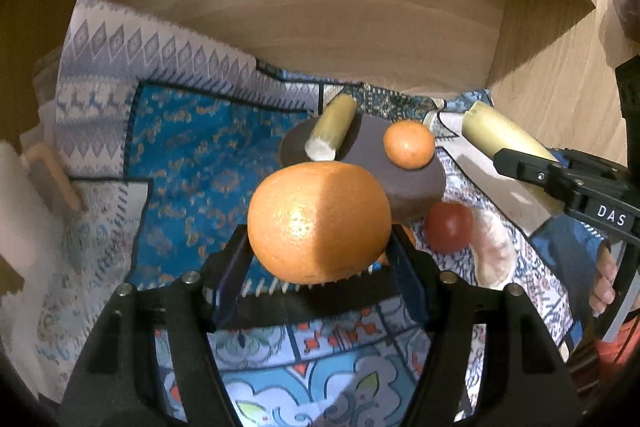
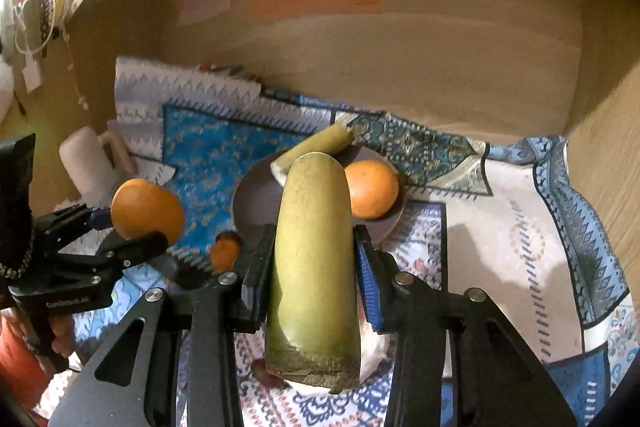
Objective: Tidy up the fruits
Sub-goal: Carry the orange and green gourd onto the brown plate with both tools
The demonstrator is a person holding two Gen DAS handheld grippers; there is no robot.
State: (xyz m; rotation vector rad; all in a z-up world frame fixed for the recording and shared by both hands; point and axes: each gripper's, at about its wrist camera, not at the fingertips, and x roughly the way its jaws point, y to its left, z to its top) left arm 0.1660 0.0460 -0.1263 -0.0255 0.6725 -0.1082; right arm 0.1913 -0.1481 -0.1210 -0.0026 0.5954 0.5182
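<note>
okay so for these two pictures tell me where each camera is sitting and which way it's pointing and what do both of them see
Left wrist view: sits on the left gripper, looking forward along its fingers, shut on a large orange; the right gripper with its banana piece shows at right.
Right wrist view: sits on the right gripper, shut on the banana piece; the left gripper with the large orange shows at left.
Both share the brown plate holding a small orange, on the patterned cloth.

I note: large orange glossy, dimpled peel; plate matt brown; cloth printed fabric; shelf wall wood.
</note>
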